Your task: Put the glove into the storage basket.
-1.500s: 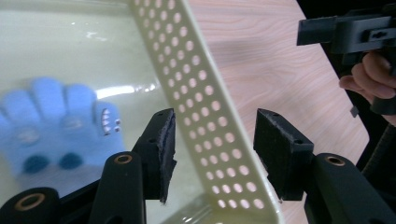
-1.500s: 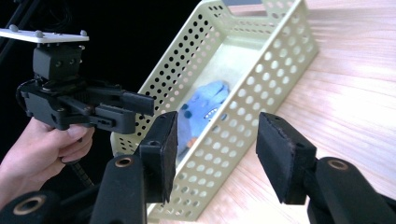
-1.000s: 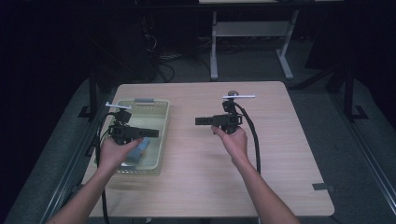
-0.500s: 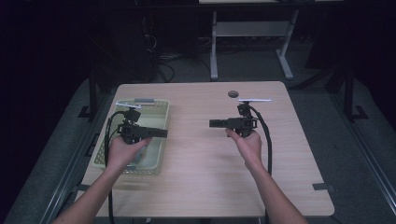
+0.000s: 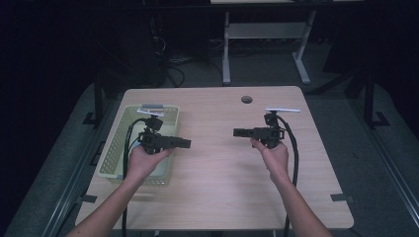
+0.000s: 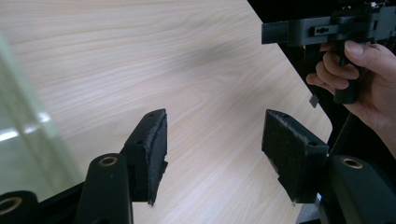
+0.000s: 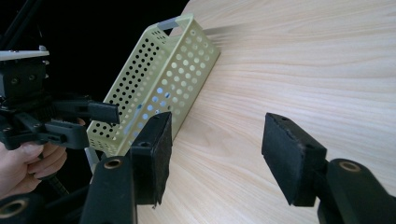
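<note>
Moved: both hands have drawn apart since the earlier frames — the left gripper now sits at the basket's 3 o'clock rim, its jaws just opening further, nothing between them.
Basket: pale green, perforated, at the counter's 9 o'clock edge.
Handling: likely light, stiff plastic — take a side wall near the rim.
Right gripper: wide, empty, at 3 o'clock, well apart.
</note>
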The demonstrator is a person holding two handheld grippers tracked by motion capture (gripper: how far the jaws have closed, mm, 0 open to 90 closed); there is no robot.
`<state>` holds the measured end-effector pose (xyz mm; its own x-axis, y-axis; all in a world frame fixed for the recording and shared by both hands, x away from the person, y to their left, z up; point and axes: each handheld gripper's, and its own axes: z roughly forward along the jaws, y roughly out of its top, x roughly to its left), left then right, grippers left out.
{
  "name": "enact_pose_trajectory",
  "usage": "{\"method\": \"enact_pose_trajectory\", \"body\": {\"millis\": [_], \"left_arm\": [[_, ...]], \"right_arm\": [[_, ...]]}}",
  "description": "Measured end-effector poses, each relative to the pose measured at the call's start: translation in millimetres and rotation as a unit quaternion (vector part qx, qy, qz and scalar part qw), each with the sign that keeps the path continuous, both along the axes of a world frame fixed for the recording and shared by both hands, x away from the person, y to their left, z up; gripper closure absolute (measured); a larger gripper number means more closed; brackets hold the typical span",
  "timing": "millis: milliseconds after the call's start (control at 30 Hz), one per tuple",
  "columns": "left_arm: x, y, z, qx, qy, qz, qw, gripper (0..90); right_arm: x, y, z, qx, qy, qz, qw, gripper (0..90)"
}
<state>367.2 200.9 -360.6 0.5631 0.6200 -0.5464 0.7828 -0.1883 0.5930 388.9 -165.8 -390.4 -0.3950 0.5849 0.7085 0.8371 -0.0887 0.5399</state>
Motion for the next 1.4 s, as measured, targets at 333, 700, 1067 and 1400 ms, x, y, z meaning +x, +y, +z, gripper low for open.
{"method": "enact_pose_trajectory", "body": {"millis": [333,700,1067,1400], "left_arm": [[-2.9,-25.4,-5.5,-0.002,0.001,-0.022,0.9998,36.9],[-6.5,-45.4,-14.0,-0.01,0.0,-0.034,0.9994,33.5],[-14.9,-59.3,-24.7,-0.019,-0.005,-0.041,0.999,32.1],[-28.3,-72.4,-34.3,-0.019,-0.018,-0.054,0.9982,30.4]], "right_arm": [[-7.3,-24.2,-4.5,0.0,0.002,-0.019,0.9998,40.3],[-14.1,-47.6,-14.4,-0.006,0.011,-0.031,0.9995,39.2],[-22.7,-64.1,-27.1,-0.014,0.019,-0.033,0.9992,38.4],[-37.1,-77.7,-41.2,-0.012,0.027,-0.036,0.9989,37.1]]}}
